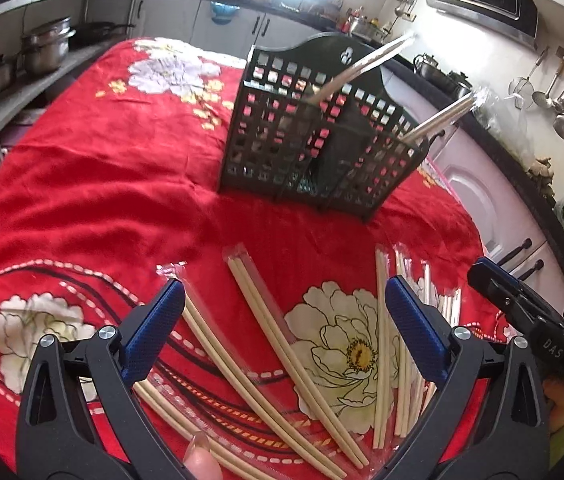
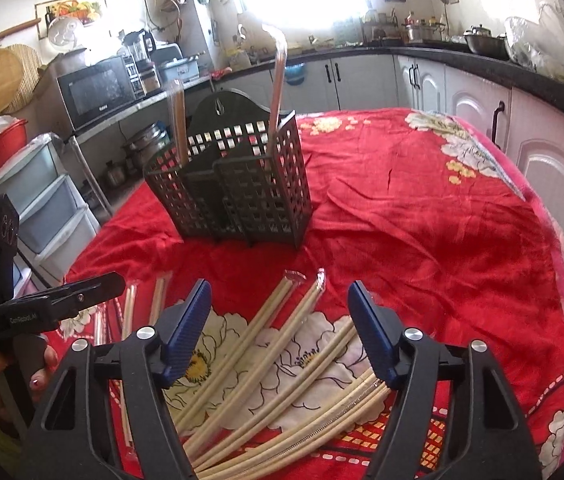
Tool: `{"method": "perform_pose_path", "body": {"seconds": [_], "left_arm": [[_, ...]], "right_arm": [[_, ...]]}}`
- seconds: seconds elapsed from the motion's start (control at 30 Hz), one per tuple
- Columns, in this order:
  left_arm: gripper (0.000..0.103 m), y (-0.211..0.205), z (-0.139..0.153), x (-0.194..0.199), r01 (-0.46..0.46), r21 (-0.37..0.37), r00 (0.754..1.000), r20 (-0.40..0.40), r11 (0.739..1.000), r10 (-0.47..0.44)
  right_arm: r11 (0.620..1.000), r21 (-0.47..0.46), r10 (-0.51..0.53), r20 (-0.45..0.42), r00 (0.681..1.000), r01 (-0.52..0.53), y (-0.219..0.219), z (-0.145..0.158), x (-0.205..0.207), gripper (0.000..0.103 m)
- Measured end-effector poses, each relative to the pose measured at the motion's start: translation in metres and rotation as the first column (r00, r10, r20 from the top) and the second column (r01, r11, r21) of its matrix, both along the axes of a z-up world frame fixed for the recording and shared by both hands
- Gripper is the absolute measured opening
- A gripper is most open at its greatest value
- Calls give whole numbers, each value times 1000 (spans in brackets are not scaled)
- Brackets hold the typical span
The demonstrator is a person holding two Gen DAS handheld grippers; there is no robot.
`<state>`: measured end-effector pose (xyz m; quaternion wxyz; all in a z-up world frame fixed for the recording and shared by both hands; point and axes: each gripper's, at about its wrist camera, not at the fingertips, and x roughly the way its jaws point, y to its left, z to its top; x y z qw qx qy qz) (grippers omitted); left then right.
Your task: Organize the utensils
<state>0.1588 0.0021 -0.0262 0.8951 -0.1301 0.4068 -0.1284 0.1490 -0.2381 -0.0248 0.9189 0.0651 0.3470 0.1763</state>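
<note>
Table: a red floral cloth (image 1: 94, 184) is covering the whole surface, big white flowers printed on it.

Holder: the black lattice utensil holder (image 1: 305, 152) is standing upright in the middle of the cloth, well past both grippers. It's got a divider splitting it into compartments and a taller arched back panel.

Already in the holder: two wrapped chopstick pairs are sticking up out of it and leaning. One pair (image 1: 365, 64) is poking out of one compartment, the other pair (image 1: 441, 114) out of the far corner; can't really tell exactly which slots.

Loose chopsticks: a bunch of pale chopsticks in clear sleeves (image 2: 282, 364) are lying scattered on the cloth, fanned out right under both grippers, near the front edge.

Left gripper (image 1: 283, 300): it's hanging wide open over the pile, blue pads spread apart, gripping nothing. One pair (image 1: 278, 340) is lying diagonally on the cloth between the jaws, another just beside the left pad.

Right gripper (image 2: 280, 306): also spread open above the pile, nothing pinched. Several sleeves are lying in the gap, and one bundle is running right by its right pad, though I can't tell if it's touching.

Person: fingers (image 2: 42, 364) are wrapping round the left gripper's handle, seen from the right wrist view.
</note>
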Motion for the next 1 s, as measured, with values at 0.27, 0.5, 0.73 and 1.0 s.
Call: {"method": "perform_pose_path", "body": {"seconds": [0.27,0.5,0.73,1.0], "left_arm": [[91,-7,-15,14,22,2,998,-62,1000,-22],[83,-6,-29,26,10,-36,992,-129,999,-14],[78,0,-38,37,-16,-67,986,-169,998,5],[72,-1,-41,55,-38,-31,978,-204,999,31]], "right_arm": [[999,-47,8,-76,997,-12,7,-21,21,55],[996,-90,-5,-151,988,-8,10,-43,52,39],[996,-91,-25,-204,979,6,7,-56,74,30],[996,-85,-22,-226,974,3,7,-60,85,26]]}}
